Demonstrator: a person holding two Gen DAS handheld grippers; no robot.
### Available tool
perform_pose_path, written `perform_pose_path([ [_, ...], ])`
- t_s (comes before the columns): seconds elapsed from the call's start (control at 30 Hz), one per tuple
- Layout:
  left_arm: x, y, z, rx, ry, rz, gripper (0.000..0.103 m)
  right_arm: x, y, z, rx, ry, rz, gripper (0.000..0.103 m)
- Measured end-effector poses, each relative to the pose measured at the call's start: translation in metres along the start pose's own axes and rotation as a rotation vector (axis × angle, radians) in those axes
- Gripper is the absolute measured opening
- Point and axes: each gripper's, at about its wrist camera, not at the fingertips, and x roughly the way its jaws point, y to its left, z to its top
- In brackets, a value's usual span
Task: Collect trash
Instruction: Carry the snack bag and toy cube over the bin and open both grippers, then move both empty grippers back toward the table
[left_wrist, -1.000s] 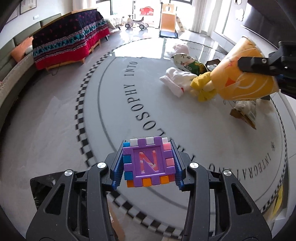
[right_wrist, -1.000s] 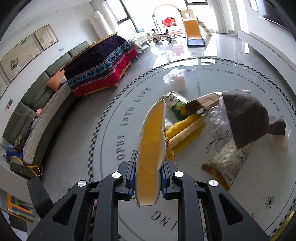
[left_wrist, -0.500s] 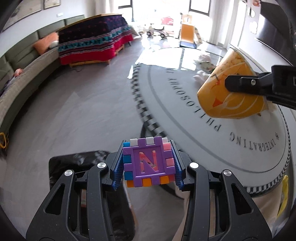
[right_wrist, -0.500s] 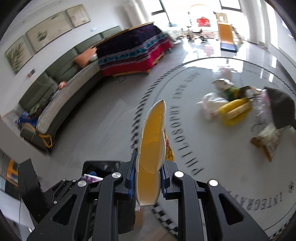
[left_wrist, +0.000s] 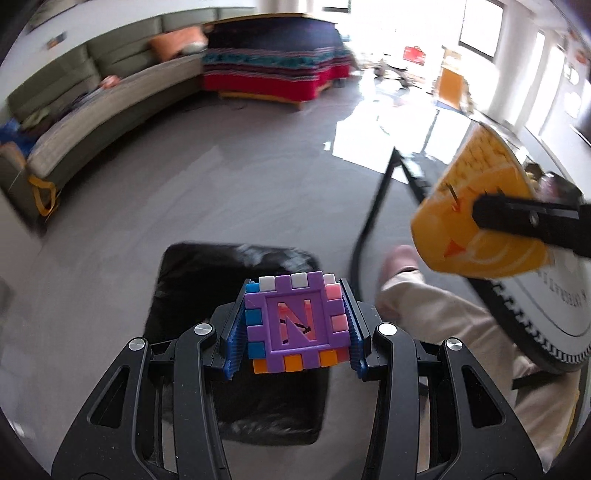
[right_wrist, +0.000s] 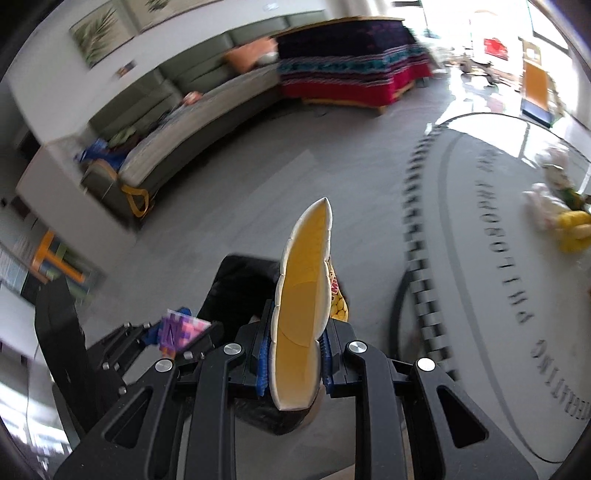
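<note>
Trash bin below both loaded grippers, sofa beyond

bin on the floor directly below both grippers; puzzle block above it, flattened cup to the block's right; sofa behind (trash pile far right).

Left gripper: matte black linkage arms with triangular cutouts, silver round-head screws at the pivots, blue ribbed pads on the fingertips. Right gripper: same build, black links, silver screws, blue ribbed pads. Person: beige trouser leg at 4 o'clock in the left wrist view, pinkish shoe at its end.
</note>
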Motion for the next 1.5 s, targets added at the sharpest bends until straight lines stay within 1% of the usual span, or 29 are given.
perform_pose_path([
  [0.13, 0.003, 0.033, -0.016, -0.077, 0.030, 0.050, 0.044, 0.027, 0.031, -0.007, -0.052, 0.064, 0.036, 0.023],
  [0.23, 0.006, 0.051, -0.024, -0.123, 0.044, 0.063, 0.045, 0.048, 0.053, -0.005, -0.090, 0.108, 0.058, 0.024],
  [0.27, 0.008, 0.058, -0.026, -0.143, 0.055, 0.051, 0.068, 0.055, 0.060, -0.002, -0.111, 0.129, 0.071, 0.027],
  [0.3, 0.008, 0.059, -0.029, -0.150, 0.066, 0.054, 0.088, 0.064, 0.069, 0.000, -0.144, 0.162, 0.083, 0.046],
  [0.33, 0.008, 0.062, -0.031, -0.156, 0.067, 0.075, 0.097, 0.071, 0.077, 0.001, -0.167, 0.183, 0.073, 0.062],
  [0.37, 0.008, 0.065, -0.032, -0.159, 0.062, 0.098, 0.097, 0.076, 0.083, 0.003, -0.183, 0.178, 0.050, 0.077],
  [0.43, 0.009, 0.071, -0.034, -0.169, 0.068, 0.128, 0.097, 0.076, 0.089, 0.004, -0.195, 0.151, 0.041, 0.076],
  [0.6, 0.016, 0.077, -0.033, -0.197, 0.083, 0.127, 0.097, 0.076, 0.092, 0.001, -0.205, 0.141, 0.035, 0.076],
  [0.7, 0.019, 0.072, -0.033, -0.178, 0.090, 0.124, 0.097, 0.076, 0.085, -0.001, -0.189, 0.143, 0.029, 0.076],
  [0.77, 0.018, 0.075, -0.031, -0.168, 0.093, 0.124, 0.097, 0.077, 0.082, 0.003, -0.179, 0.143, 0.034, 0.076],
  [1.03, 0.013, 0.062, -0.024, -0.135, 0.088, 0.118, 0.097, 0.063, 0.058, 0.001, -0.138, 0.120, 0.047, 0.076],
  [1.17, 0.012, 0.048, -0.016, -0.104, 0.086, 0.106, 0.097, 0.053, 0.043, 0.004, -0.115, 0.103, 0.049, 0.077],
  [1.27, 0.012, 0.033, -0.006, -0.075, 0.078, 0.080, 0.097, 0.042, 0.028, 0.007, -0.084, 0.083, 0.042, 0.076],
  [1.37, 0.012, 0.014, 0.007, -0.038, 0.068, 0.056, 0.097, 0.028, 0.008, 0.013, -0.050, 0.049, 0.030, 0.076],
  [1.5, 0.016, -0.018, 0.027, 0.015, 0.060, 0.005, 0.097, 0.008, -0.024, 0.019, 0.000, 0.004, -0.002, 0.076],
])
